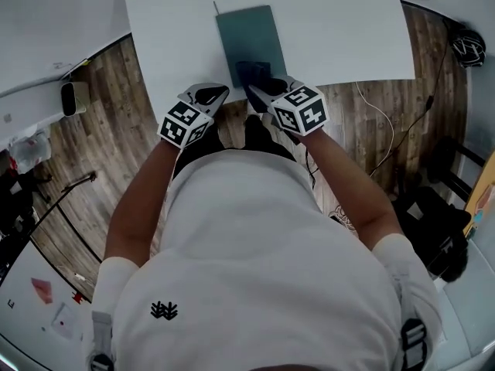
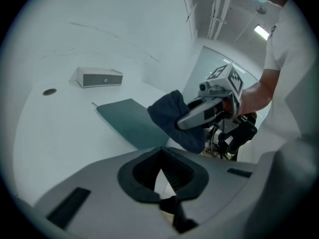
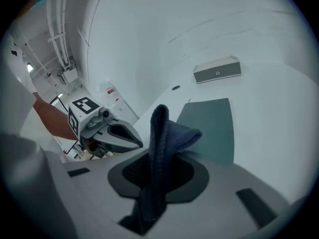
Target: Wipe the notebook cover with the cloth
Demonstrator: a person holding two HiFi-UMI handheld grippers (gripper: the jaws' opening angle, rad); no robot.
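Right gripper (image 2: 185,123) is clamping the dark blue cloth (image 3: 160,133). Its jaws are pinched tight on a fold, with the rest of the fabric bunching up and out past the tips.

The teal notebook (image 1: 249,41) is lying flat and closed on the white table (image 1: 340,29), long side running away from the person. The cloth is hanging over the notebook's near end, on the side nearest the right gripper, and is covering that corner in the head view. I'm not seeing clearly whether the fabric is actually pressing on the cover or sitting just above it.

Left gripper (image 3: 134,143) is holding nothing. Its jaws are closed to a point, hovering just beside the notebook's near end on the opposite side from the cloth, at the table's front edge. It's near the right gripper but not touching it.

A grey box (image 2: 99,77) is sitting well beyond the notebook's far end. A small dark disc (image 2: 49,91) is lying on the tabletop off the notebook's far left corner, apart from both.
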